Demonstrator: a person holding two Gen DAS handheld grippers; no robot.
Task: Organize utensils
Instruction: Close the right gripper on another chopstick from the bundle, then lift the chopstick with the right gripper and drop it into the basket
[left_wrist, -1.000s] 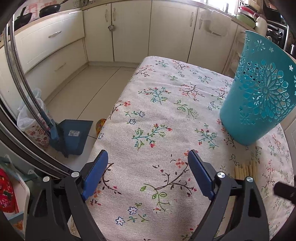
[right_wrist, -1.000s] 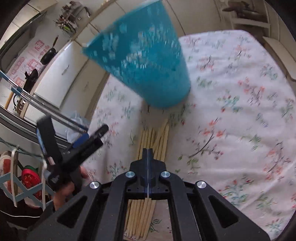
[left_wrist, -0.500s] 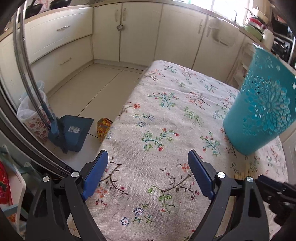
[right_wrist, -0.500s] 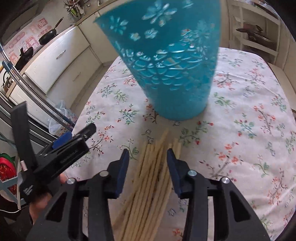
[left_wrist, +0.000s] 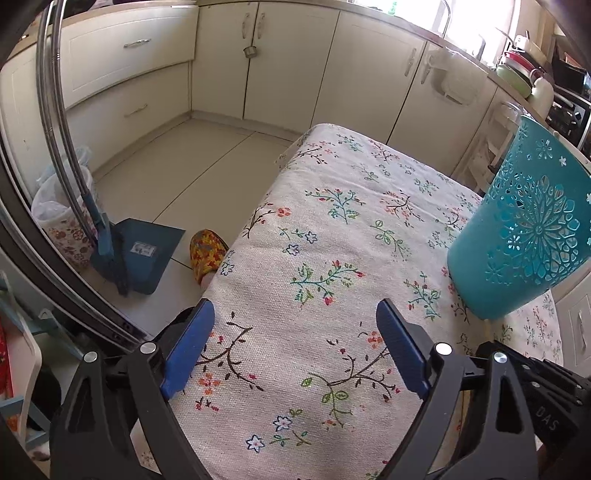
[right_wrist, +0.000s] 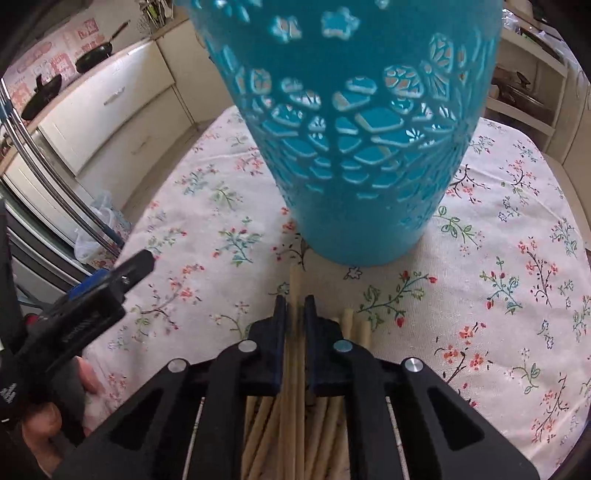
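Two tools — right tool (right_wrist: 295, 306) clamped on one chopstick (right_wrist: 294, 284), left tool (left_wrist: 295, 347) apart.

1. A bundle of pale wooden sticks (right_wrist: 295, 413) is lying flat on the flowered cloth, side by side, pointing away toward the far side, at the near edge of the right wrist view.
2. One stick (right_wrist: 294, 295) is reaching farther than the rest, its tip nearly touching the basket's base.
3. A teal plastic basket (right_wrist: 354, 140) with cut-out flower patterns is standing upright just beyond the sticks.
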